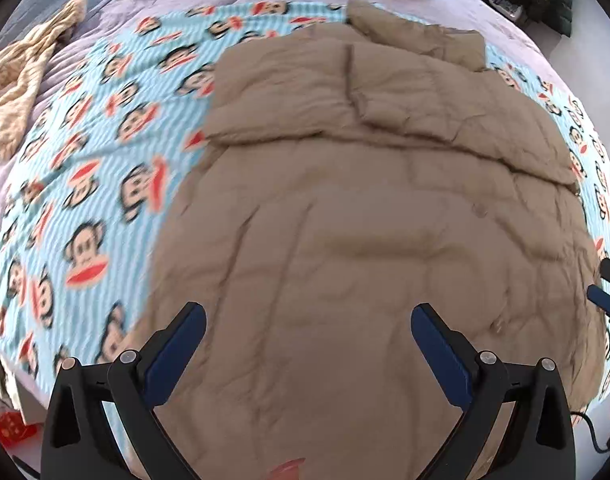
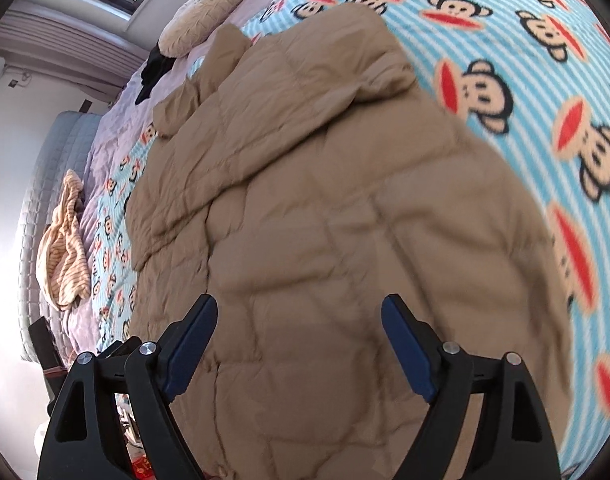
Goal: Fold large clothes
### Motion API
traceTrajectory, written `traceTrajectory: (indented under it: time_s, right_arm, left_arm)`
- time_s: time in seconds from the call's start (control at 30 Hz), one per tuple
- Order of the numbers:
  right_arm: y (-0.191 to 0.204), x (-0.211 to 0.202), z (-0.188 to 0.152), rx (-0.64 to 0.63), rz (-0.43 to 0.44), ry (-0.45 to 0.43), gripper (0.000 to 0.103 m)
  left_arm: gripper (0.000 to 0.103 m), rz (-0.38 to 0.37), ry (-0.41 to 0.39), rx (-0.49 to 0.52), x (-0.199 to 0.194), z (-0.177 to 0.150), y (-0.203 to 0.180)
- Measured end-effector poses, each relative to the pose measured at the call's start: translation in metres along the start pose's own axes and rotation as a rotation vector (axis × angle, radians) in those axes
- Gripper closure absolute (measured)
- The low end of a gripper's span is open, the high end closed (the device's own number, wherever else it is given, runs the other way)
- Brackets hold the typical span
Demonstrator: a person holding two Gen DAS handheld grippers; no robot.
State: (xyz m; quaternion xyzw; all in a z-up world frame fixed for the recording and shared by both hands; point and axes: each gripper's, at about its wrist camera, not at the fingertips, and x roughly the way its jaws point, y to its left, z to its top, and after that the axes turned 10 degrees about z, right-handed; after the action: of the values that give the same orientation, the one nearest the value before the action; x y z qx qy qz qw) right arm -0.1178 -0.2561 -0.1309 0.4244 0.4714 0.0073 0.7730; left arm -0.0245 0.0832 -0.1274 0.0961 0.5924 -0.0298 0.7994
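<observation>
The tan quilted coat (image 1: 365,208) lies spread flat on the bed, over a blue-striped monkey-print blanket (image 1: 85,168), and both pairs of tongs hang above it. The left tongs (image 1: 308,322) stand wide apart, nothing between the blue pads, the coat's lower body directly beneath and beyond them. In the left wrist view a sleeve (image 1: 445,96) lies folded across the coat's upper part, and the hood (image 1: 417,36) sits at the far end. At that view's right edge, the right tongs (image 1: 605,296) just peek in beside the coat's hem side.

Over to the right wrist view: the right tongs (image 2: 300,320) are apart too, pads clear of the fabric, with the coat (image 2: 325,220) filling the space under them and stretching away towards the hood (image 2: 225,52). The blanket (image 2: 525,60) shows to its right.

Further off, a cream round cushion (image 2: 205,16) rests on the lilac bedspread (image 2: 113,128), with a beige striped garment (image 2: 65,248) crumpled near the bed's edge.
</observation>
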Motion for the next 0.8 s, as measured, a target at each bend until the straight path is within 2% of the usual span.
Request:
traceTrajectory:
  time_s: [0.2,0.43,0.6,0.8]
  right_arm:
    - [0.019,-0.014,-0.03,-0.004,-0.01,-0.025,0.017]
    - [0.025,-0.048,-0.072,0.051,-0.008,-0.08,0.017]
    - [0.007,-0.057,-0.095,0.221,0.043,-0.02,0.017]
    - [-0.014,-0.062,-0.108,0.329,0.055,0.008,0.017]
  left_arm:
    - [0.0,0.018,0.015,-0.033,-0.011,-0.031,0.047]
    - [0.0,-0.125,0.077,-0.091,-0.019,-0.073,0.087]
    - [0.0,-0.232,0.12,-0.185,-0.026,-0.097,0.106]
    - [0.0,-0.325,0.169,-0.275,-0.025,-0.119,0.113]
